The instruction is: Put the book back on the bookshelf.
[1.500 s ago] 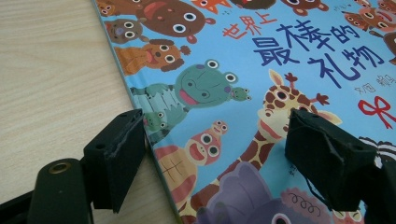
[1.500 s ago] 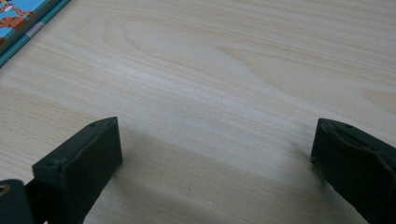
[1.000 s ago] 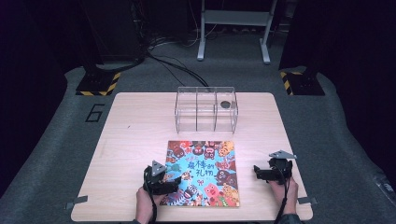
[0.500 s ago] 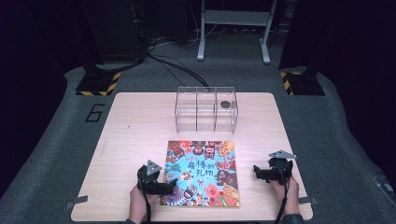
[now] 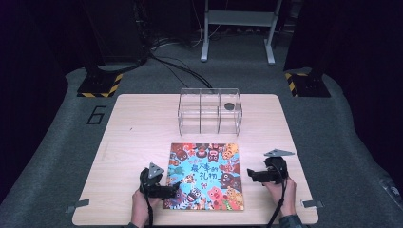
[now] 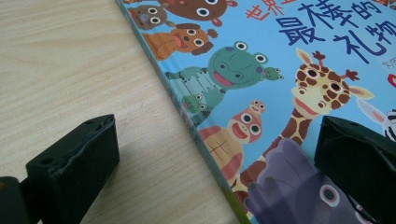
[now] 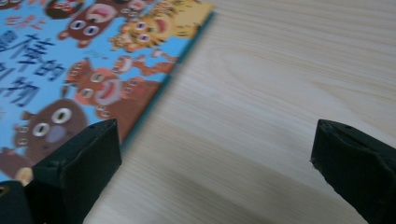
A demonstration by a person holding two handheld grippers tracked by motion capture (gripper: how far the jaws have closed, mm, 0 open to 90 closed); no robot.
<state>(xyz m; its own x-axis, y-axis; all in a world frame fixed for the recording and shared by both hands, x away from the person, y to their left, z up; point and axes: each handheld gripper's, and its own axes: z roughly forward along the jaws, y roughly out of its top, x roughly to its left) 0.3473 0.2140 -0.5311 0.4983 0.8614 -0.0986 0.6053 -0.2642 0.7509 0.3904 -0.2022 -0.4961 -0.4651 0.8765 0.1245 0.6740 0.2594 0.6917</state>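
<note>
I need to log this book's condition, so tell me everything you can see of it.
The book is a thin hardback, lying flat and closed, cover up, near the front edge of the wooden table. Its glossy light-blue cover shows cartoon animals, among them a frog, a giraffe, a tiger and bears, around dark-blue Chinese characters. Its edges look straight. The left gripper, jaws open, straddles its left edge; whether a jaw touches the cover is unclear. The right gripper stays just off its right edge.

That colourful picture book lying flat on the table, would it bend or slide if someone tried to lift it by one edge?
The picture book probably stays fairly stiff: its spine edge looks thick and straight in the left gripper view, like a hardcover. Its glossy cover on the smooth wooden table suggests it may slide when pushed. Lying flat, its edge leaves little room for a jaw to get under.
</note>
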